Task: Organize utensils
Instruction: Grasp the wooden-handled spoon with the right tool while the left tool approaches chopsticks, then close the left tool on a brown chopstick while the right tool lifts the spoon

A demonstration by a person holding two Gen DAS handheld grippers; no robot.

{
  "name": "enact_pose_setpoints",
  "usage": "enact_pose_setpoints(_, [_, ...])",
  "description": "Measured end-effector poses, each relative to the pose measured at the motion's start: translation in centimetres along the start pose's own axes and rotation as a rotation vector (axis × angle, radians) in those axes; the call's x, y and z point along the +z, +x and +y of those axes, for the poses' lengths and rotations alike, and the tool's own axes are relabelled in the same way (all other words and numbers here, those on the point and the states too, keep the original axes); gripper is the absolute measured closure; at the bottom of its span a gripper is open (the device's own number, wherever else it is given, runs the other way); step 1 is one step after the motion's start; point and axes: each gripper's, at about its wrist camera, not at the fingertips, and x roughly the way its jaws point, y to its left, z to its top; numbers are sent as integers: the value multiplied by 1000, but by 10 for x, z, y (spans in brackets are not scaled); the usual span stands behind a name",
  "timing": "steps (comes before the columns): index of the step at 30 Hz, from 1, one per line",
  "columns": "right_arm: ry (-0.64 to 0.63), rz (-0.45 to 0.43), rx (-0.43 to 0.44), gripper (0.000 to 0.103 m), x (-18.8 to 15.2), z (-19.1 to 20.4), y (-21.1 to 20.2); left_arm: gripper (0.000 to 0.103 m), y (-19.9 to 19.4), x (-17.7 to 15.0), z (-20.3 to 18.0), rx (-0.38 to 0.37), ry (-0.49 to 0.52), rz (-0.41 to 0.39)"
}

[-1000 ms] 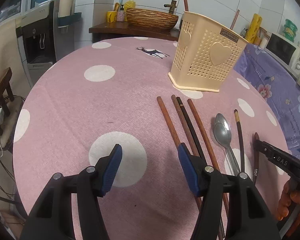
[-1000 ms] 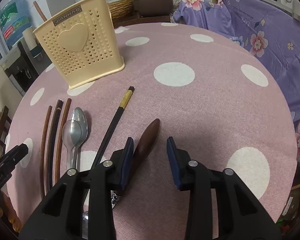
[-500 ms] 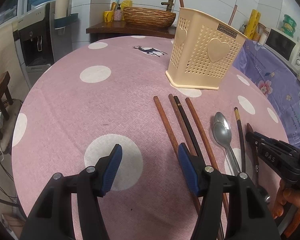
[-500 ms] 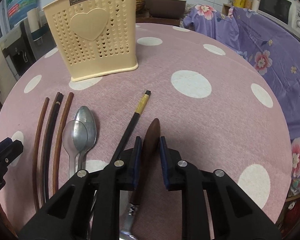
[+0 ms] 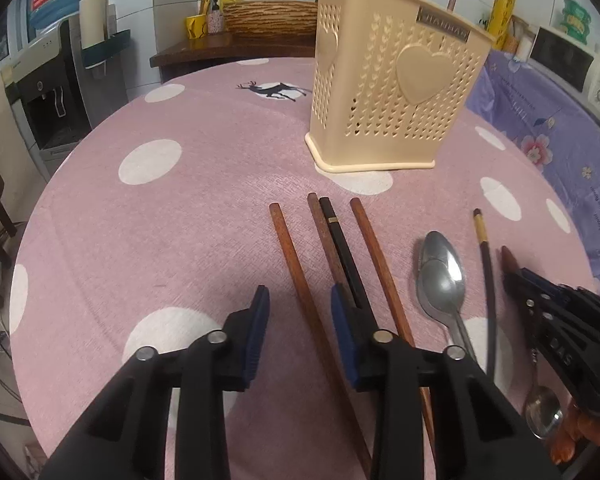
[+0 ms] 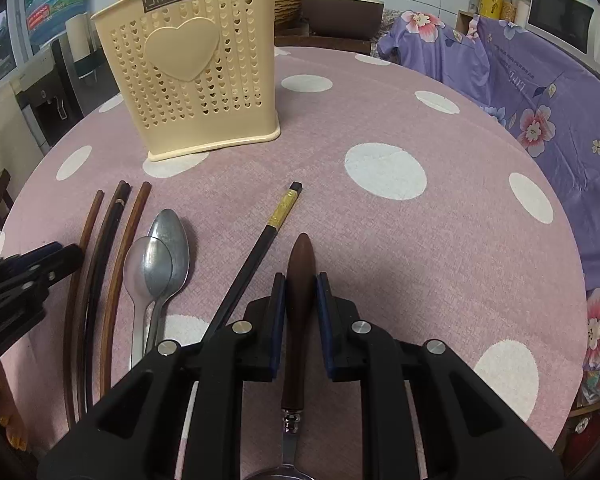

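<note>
A cream perforated utensil holder (image 5: pixel 396 92) (image 6: pixel 196 76) stands on the pink dotted table. Several brown and black chopsticks (image 5: pixel 300 280) (image 6: pixel 116 248), two steel spoons (image 5: pixel 440 276) (image 6: pixel 160 264) and a black gold-banded chopstick (image 5: pixel 486 264) (image 6: pixel 260 248) lie in front of it. My right gripper (image 6: pixel 300 280) is shut on the brown wooden handle of a spoon (image 6: pixel 300 264) lying on the table; its bowl shows in the left wrist view (image 5: pixel 542 412). My left gripper (image 5: pixel 300 304) is open, straddling the leftmost brown chopstick.
A purple floral cloth (image 6: pixel 540 92) drapes furniture at the right. A water dispenser (image 5: pixel 56 92) stands at the left. A wicker basket (image 5: pixel 268 16) and bottles sit on a dark shelf behind the table. A microwave (image 5: pixel 572 64) is at the far right.
My right gripper closed on the wooden-handled spoon. My left gripper narrowed and moved right and forward over the leftmost chopstick.
</note>
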Motion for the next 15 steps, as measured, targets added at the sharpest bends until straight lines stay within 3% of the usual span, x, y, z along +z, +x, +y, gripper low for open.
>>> enact_pose_setpoints(8, [-3,0,-6,87,1,2,1,79,9,12,-4,62,16,3])
enact_pose_setpoints(15, [-17,13,-9,87,2,2,1,92,16,23,-9,90,43,27])
